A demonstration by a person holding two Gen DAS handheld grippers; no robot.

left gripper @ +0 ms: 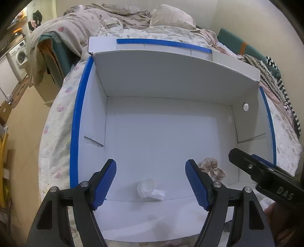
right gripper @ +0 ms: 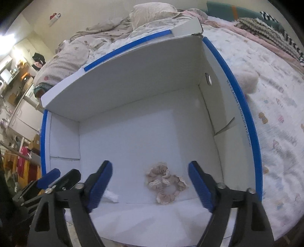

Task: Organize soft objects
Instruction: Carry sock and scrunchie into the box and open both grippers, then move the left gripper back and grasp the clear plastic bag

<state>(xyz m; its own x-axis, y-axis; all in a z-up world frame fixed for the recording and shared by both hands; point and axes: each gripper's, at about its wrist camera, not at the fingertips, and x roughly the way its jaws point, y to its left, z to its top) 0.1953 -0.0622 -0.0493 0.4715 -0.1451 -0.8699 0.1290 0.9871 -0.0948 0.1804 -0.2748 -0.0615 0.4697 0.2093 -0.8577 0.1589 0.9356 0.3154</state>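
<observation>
A white cardboard box with blue rim [left gripper: 76,121] [right gripper: 252,121] stands open on the bed. On its floor near the front wall lie a white scrunchie [left gripper: 150,191] [right gripper: 112,196] and a beige lace scrunchie [left gripper: 211,168] [right gripper: 165,183]. My left gripper [left gripper: 151,182] is open and empty, hovering above the white scrunchie. My right gripper [right gripper: 150,182] is open and empty, hovering above the beige scrunchie. The right gripper also shows at the right edge of the left wrist view [left gripper: 266,176]. The left gripper shows at the lower left of the right wrist view [right gripper: 57,182].
The box sits on a patterned bedspread [right gripper: 281,117]. A fluffy pink soft object [right gripper: 247,79] lies on the bed just right of the box. Crumpled bedding and a pillow [left gripper: 169,17] lie behind. Striped clothes [left gripper: 275,79] lie at right. A washing machine [left gripper: 19,57] stands far left.
</observation>
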